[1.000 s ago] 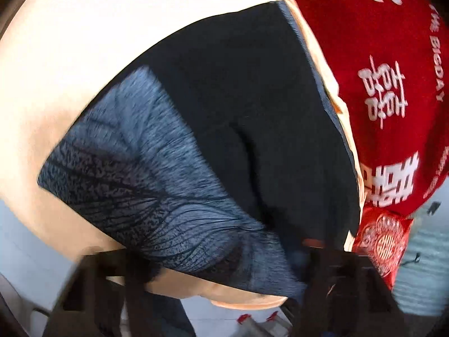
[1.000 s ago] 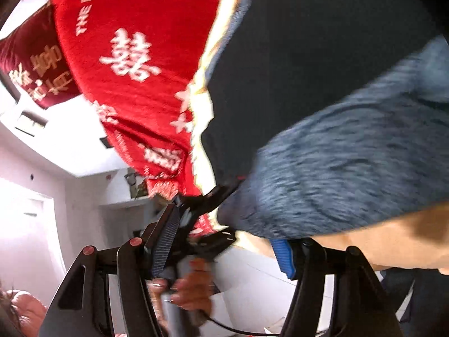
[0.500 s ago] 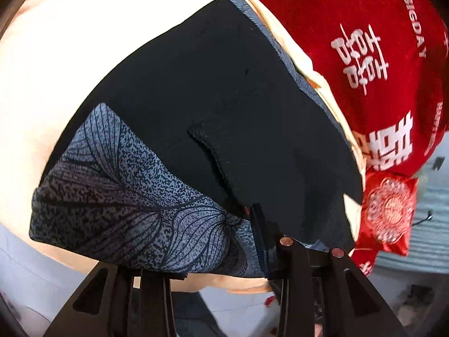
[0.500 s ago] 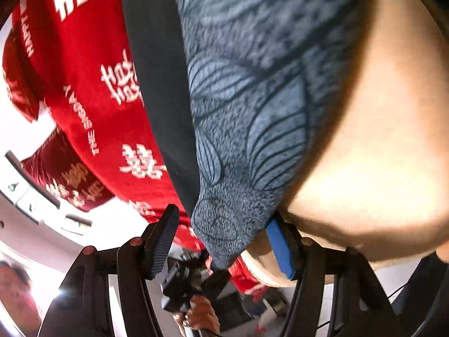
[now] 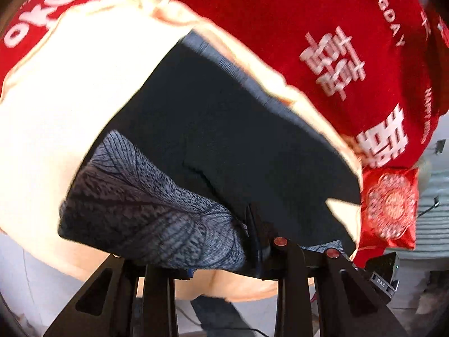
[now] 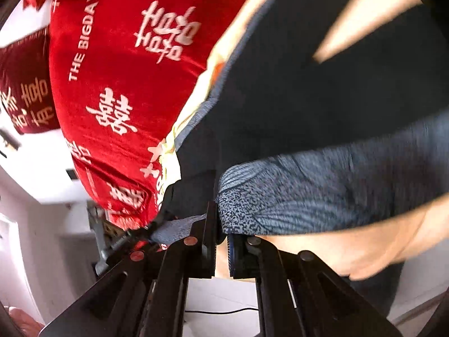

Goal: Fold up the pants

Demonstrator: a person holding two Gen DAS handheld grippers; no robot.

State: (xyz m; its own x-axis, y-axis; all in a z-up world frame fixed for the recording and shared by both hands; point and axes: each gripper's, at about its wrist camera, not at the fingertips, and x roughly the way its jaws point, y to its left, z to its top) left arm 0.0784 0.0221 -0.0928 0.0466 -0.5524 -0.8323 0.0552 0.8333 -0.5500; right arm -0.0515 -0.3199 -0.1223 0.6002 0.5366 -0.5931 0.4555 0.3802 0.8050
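Note:
The pants (image 5: pixel 224 140) are dark navy with a grey-blue leaf-print band (image 5: pixel 134 207). They lie spread on a cream sheet (image 5: pixel 70 98) on the bed. My left gripper (image 5: pixel 221 252) is at the near edge of the print band, and the cloth hides its fingertips. In the right wrist view the pants (image 6: pixel 308 98) fill the upper right. My right gripper (image 6: pixel 223 233) is shut on the corner of the print band (image 6: pixel 308 196).
A red blanket with white lettering (image 5: pixel 336 42) lies beyond the sheet, also seen in the right wrist view (image 6: pixel 118 84). A small red cushion (image 5: pixel 390 205) sits at the right bed edge. White floor and a cable show below.
My right gripper has closed from open onto the corner of the print band. The left gripper has shifted along the pants' near edge, and the view has swung to show more red blanket.

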